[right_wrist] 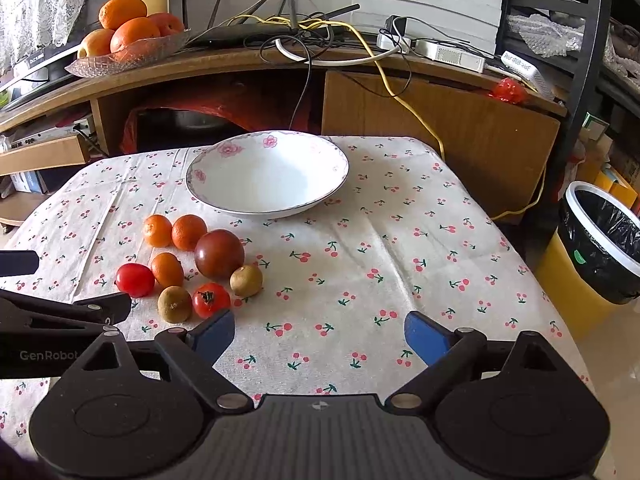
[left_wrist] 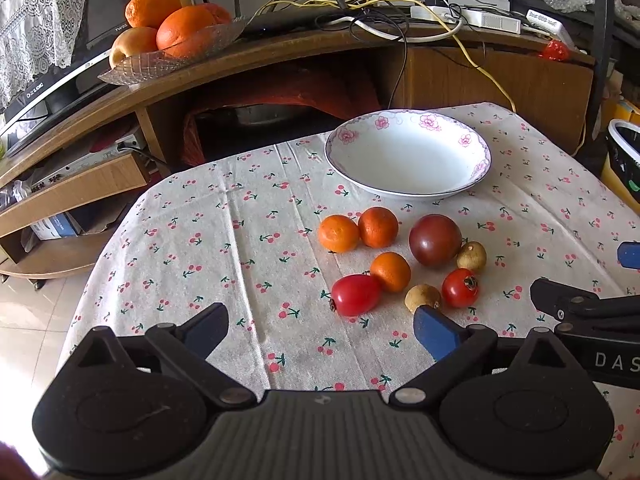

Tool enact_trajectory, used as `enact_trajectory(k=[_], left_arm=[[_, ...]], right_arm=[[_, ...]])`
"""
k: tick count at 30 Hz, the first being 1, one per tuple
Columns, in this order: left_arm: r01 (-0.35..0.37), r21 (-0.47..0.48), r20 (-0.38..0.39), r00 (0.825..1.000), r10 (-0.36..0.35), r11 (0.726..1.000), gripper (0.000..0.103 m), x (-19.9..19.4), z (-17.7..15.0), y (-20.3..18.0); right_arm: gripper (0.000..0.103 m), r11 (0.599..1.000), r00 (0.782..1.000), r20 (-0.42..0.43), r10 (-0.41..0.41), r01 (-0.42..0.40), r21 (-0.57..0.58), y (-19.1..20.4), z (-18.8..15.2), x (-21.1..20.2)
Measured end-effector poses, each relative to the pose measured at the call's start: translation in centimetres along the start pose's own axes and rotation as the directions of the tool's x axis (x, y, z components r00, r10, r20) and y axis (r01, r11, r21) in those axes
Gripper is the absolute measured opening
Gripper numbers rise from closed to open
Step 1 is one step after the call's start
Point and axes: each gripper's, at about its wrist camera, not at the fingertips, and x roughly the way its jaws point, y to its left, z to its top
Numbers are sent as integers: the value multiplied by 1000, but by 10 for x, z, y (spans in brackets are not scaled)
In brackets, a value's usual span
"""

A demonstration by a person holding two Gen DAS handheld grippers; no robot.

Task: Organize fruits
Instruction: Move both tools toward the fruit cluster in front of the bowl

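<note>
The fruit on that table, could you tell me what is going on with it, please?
A person holds two grippers above a table with a cherry-print cloth. The left gripper and right gripper are both open and hold nothing. Loose fruit lies in a cluster on the cloth: three small oranges, a dark tomato, two red tomatoes and two brown fruits. The white bowl behind them is empty, so sorting has not yet begun.

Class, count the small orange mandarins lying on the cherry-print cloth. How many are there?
3. Two mandarins sit side by side below the bowl: the left one and the right one. The third lies nearer, beside the oblong red tomato. None seems hidden.
</note>
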Motion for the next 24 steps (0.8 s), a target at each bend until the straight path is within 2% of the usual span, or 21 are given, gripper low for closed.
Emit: enact_trajectory(k=[24], left_arm=[[-5, 11, 4, 1000, 5, 1000, 102, 0, -1, -2]], right_arm=[[87, 1000, 1000, -2, 4, -4, -5, 3, -1, 1]])
